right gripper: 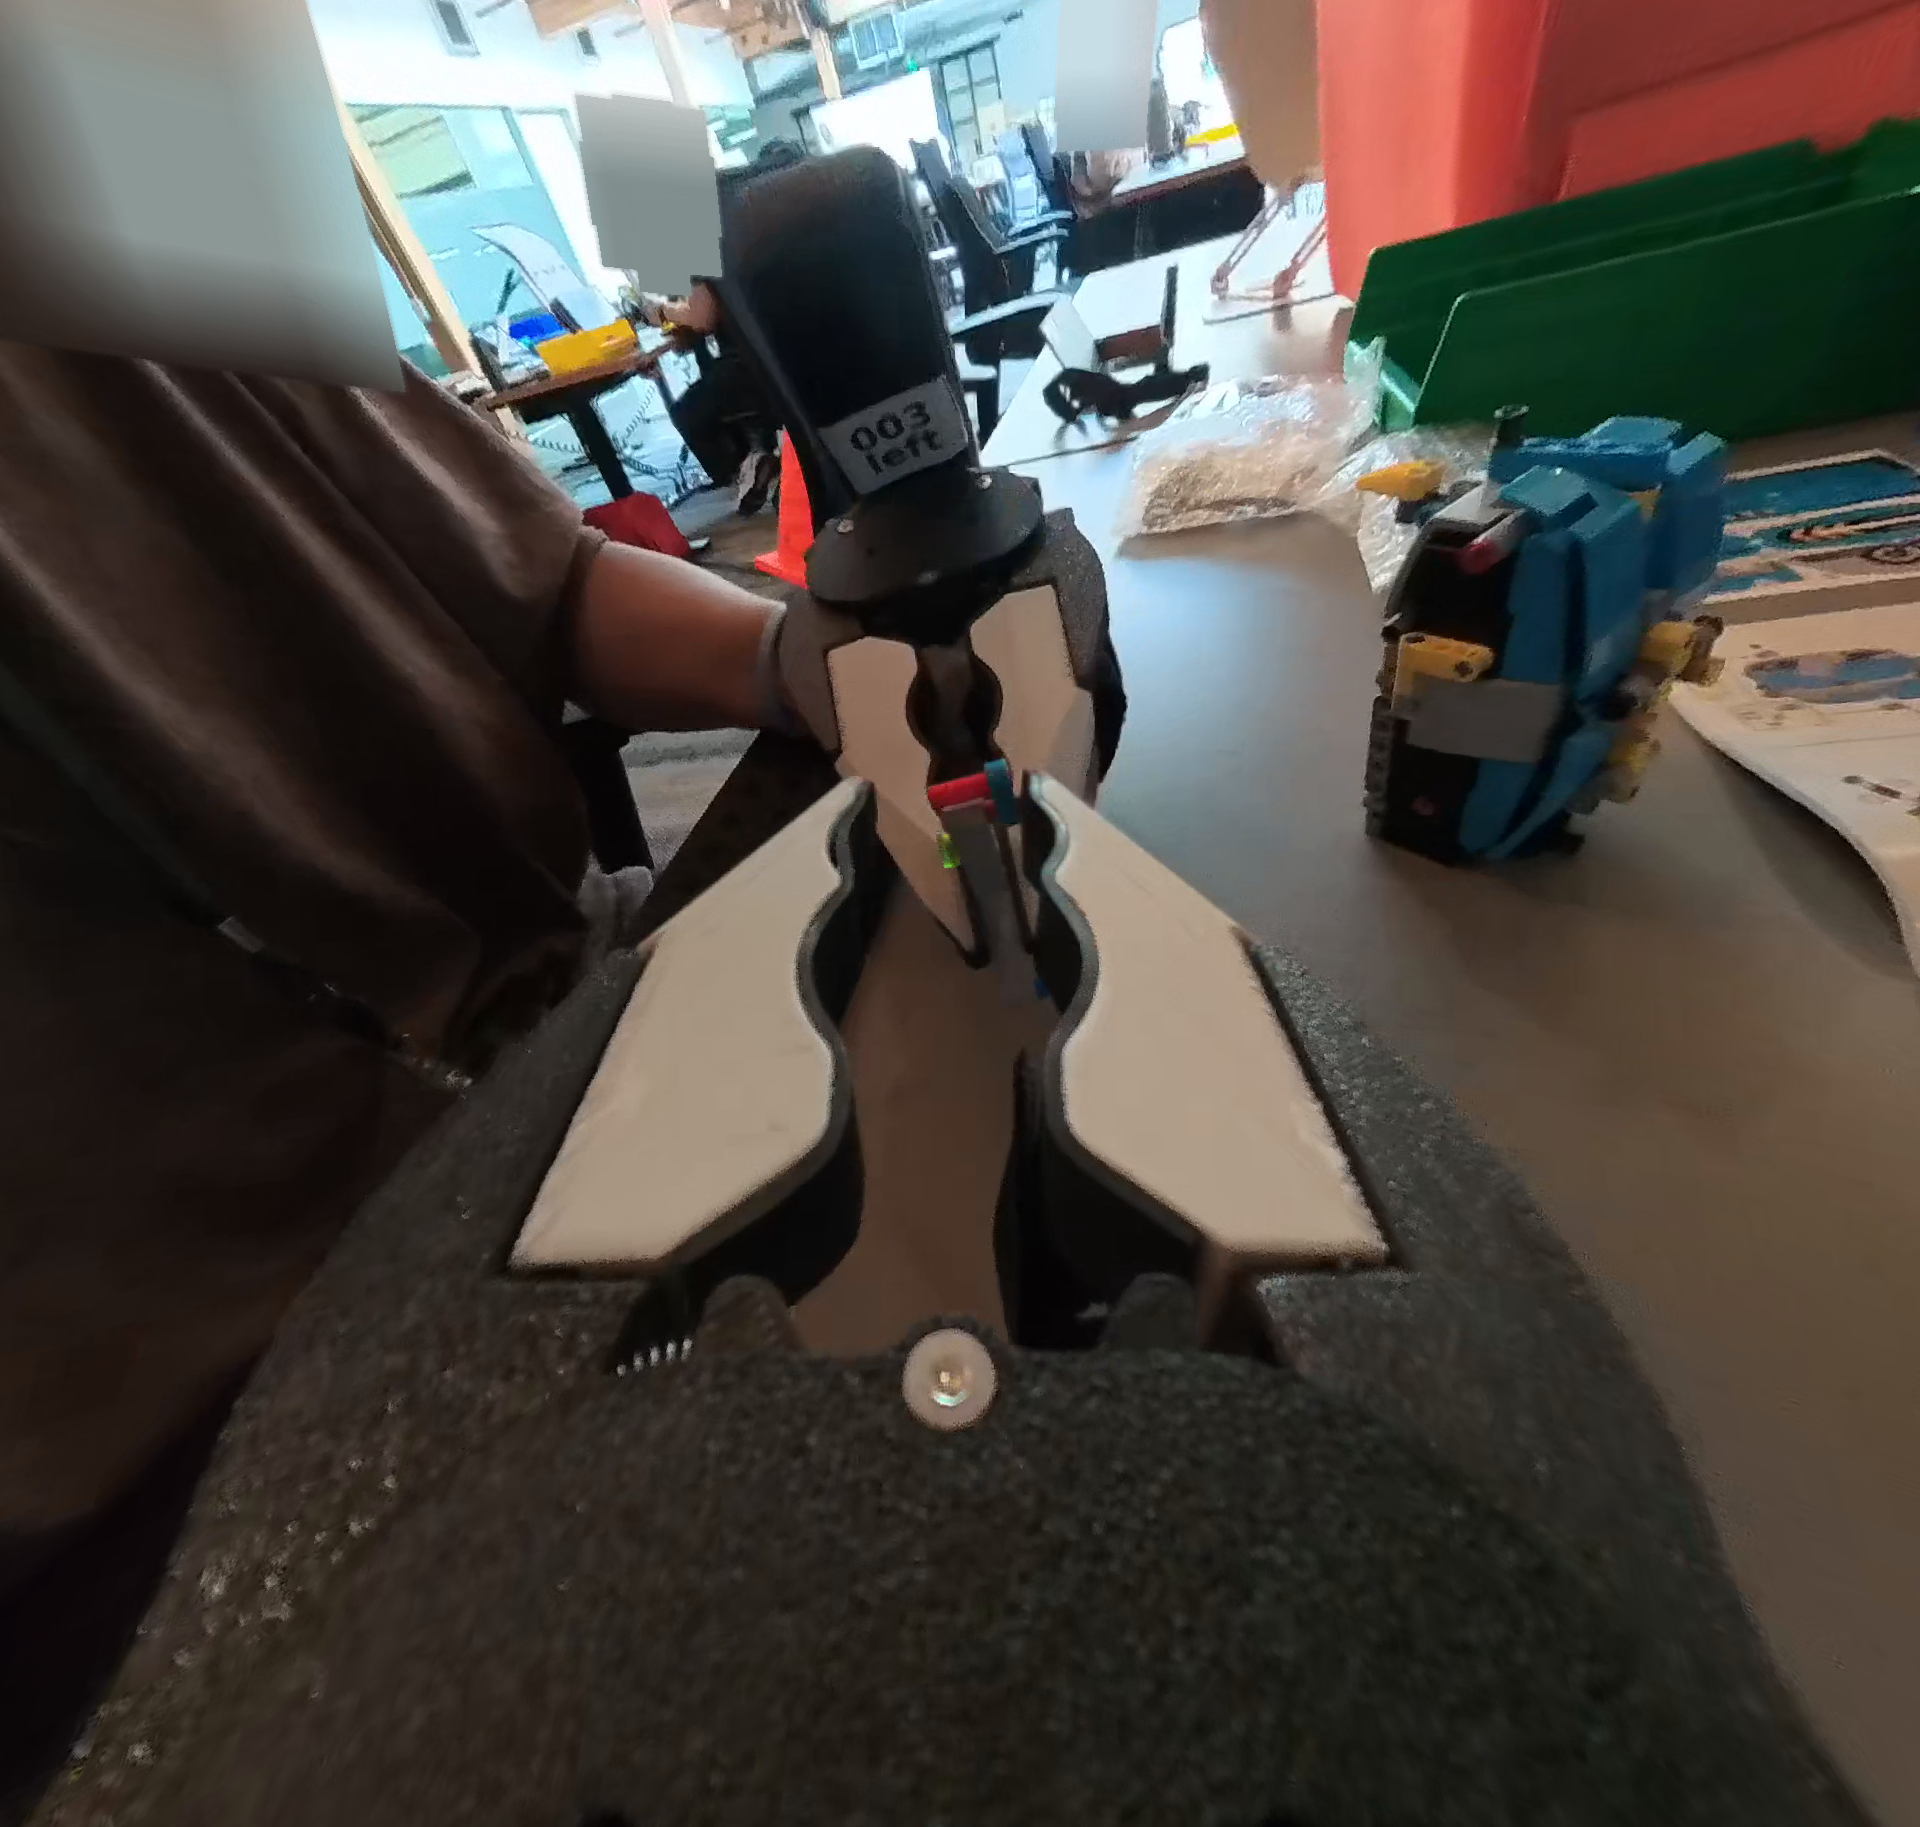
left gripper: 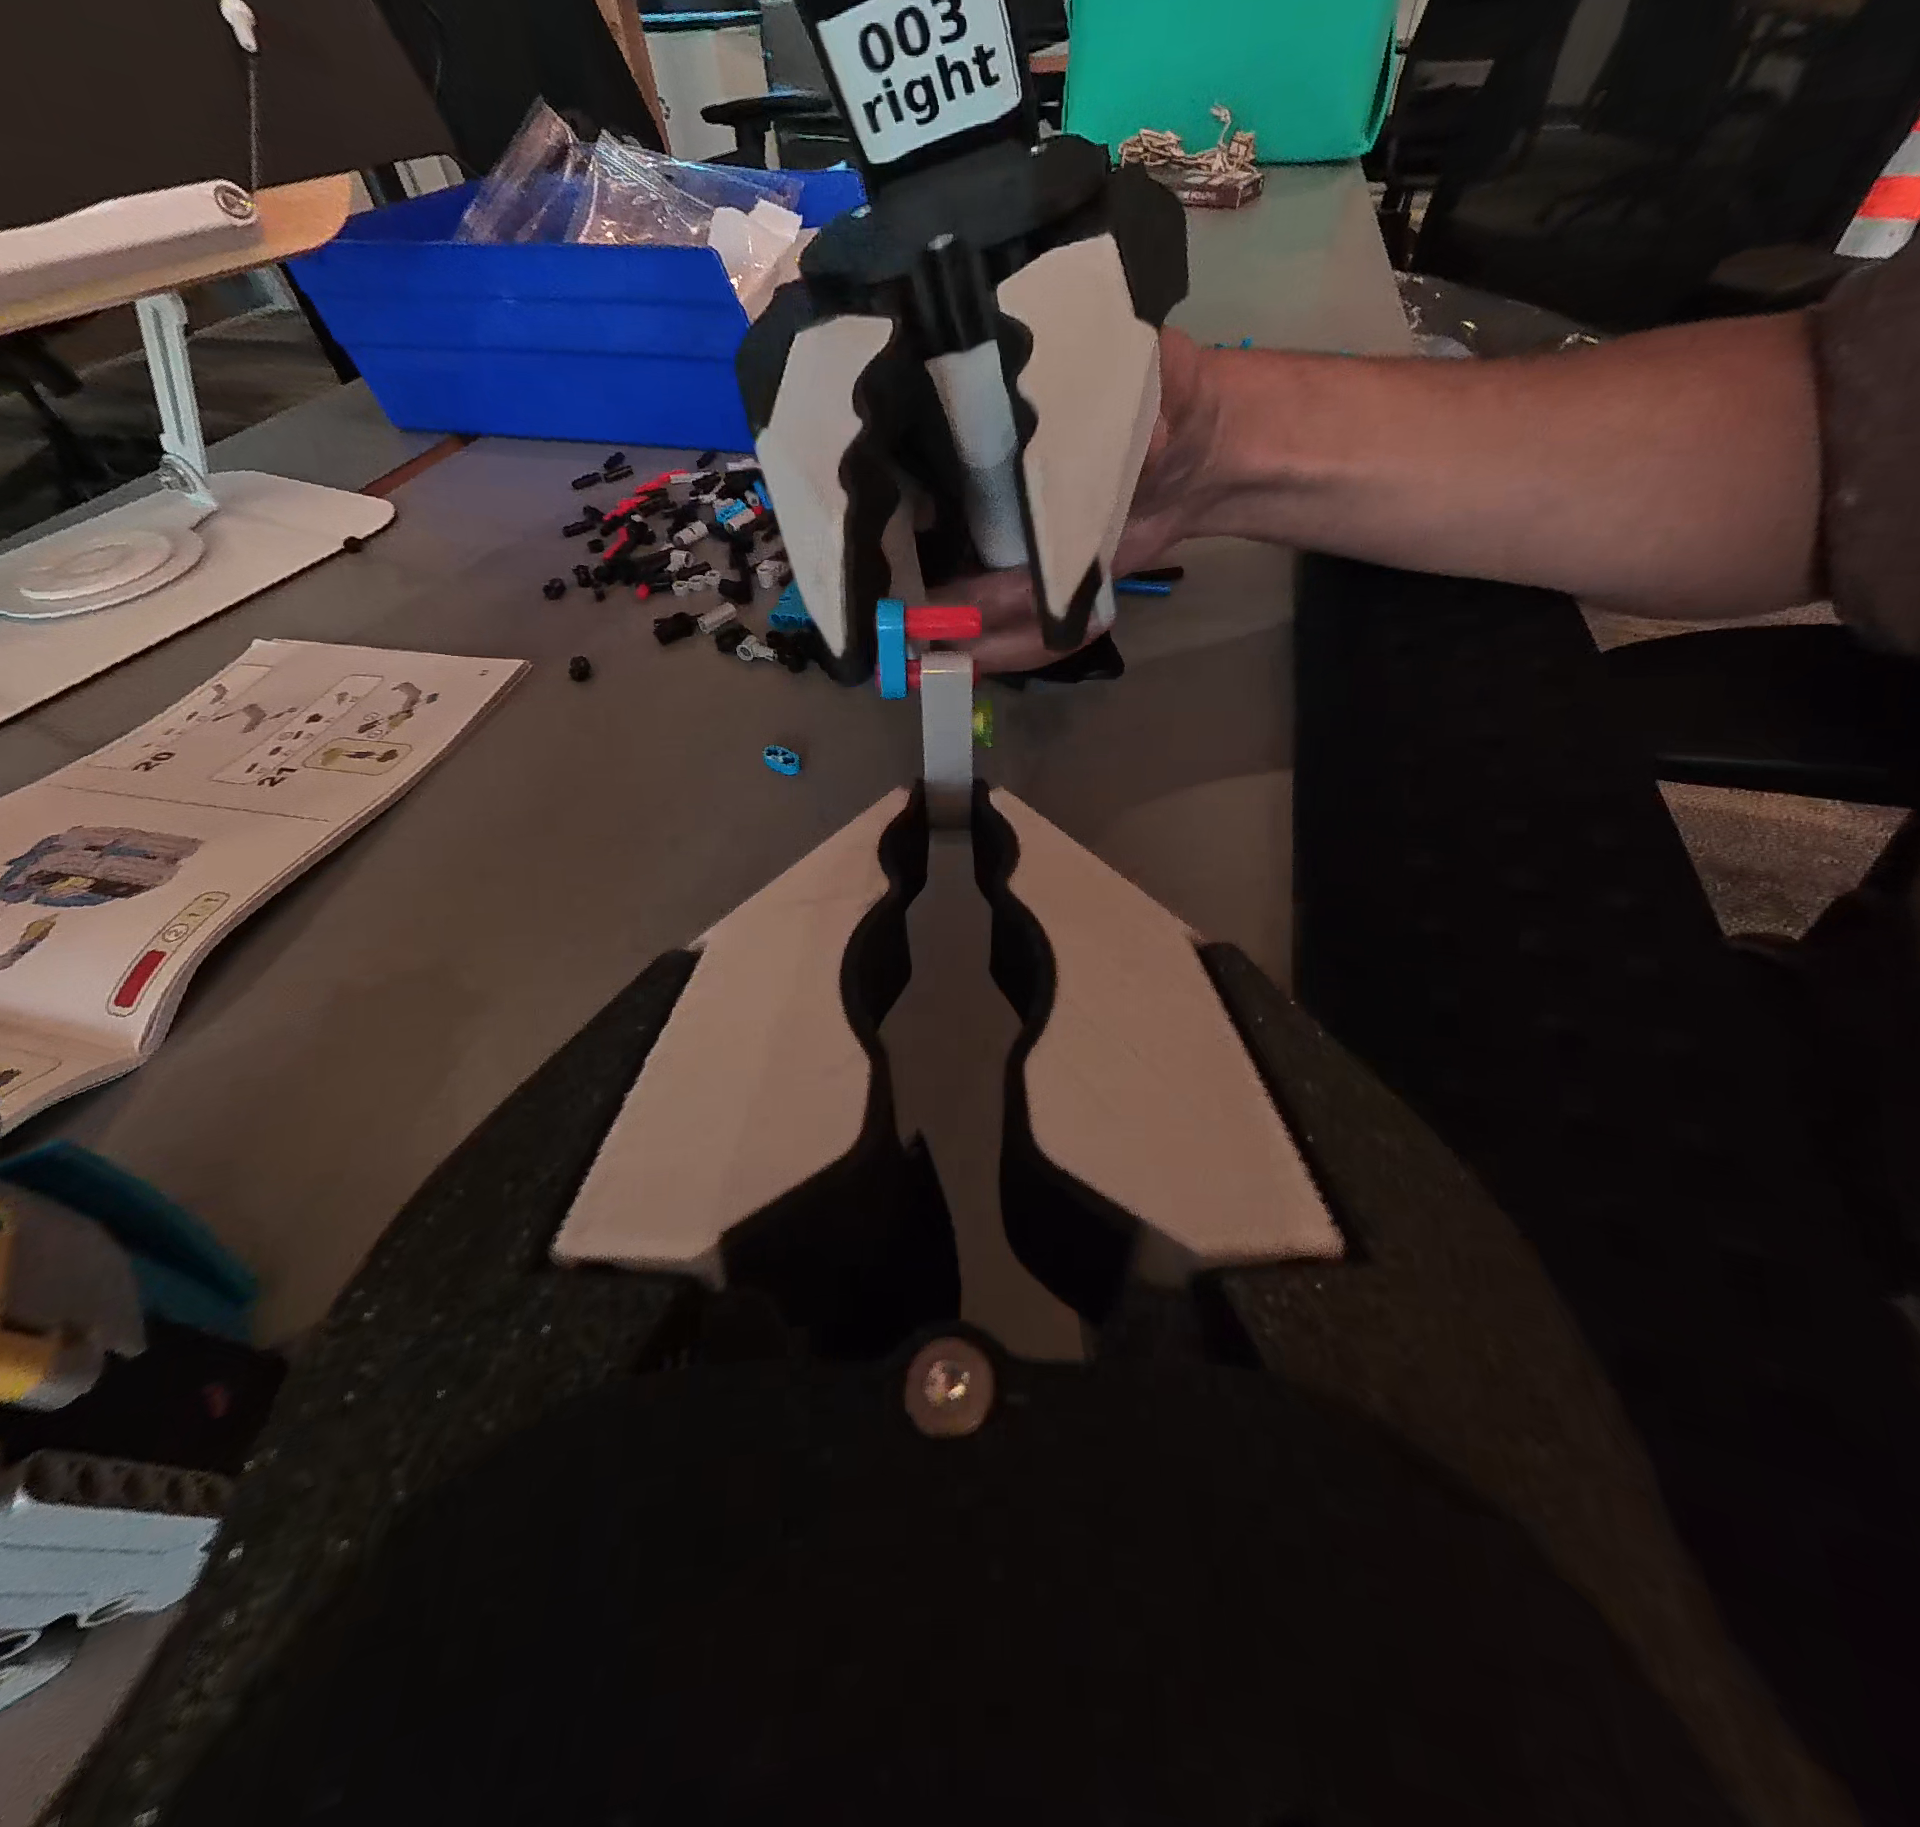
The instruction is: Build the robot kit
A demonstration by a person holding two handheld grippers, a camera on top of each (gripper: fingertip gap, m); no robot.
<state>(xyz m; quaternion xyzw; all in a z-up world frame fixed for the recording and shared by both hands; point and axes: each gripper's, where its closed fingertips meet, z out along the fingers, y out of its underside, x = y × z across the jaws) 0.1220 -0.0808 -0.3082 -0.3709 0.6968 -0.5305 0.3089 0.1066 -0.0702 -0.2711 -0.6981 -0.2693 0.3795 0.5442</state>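
Two hand-held grippers meet above the grey table [left gripper: 499, 946], close to the edge where the person sits. The left gripper [left gripper: 948, 806] has its fingers pressed together on the lower end of a slim grey beam [left gripper: 948, 733], holding it upright clear of the tabletop. A small blue connector [left gripper: 890, 650] with two red pins [left gripper: 943, 622] is joined to the beam's top end, and a tiny lime piece [left gripper: 982, 723] shows on the beam's far side. The right gripper [right gripper: 945, 795] comes at the beam's top from the opposite side with its fingers spread. They bracket the connector and pins without pinching them, and one fingertip lies touching or just beside the blue connector; which of the two cannot be told. The person's hand [left gripper: 1174, 489] grips that tool from behind. Farther in on the table lies a scatter of small black, red, grey and blue parts [left gripper: 675, 551], with a blue bin [left gripper: 540, 323] of plastic bags behind it, toward the far edge. A single blue link [left gripper: 781, 759] lies apart from the heap. An open instruction booklet [left gripper: 208, 821] lies off to one side of the heap. In the right wrist view a partly built blue brick model [right gripper: 1538, 676] stands well apart from the grippers, before a green bin [right gripper: 1662, 323].
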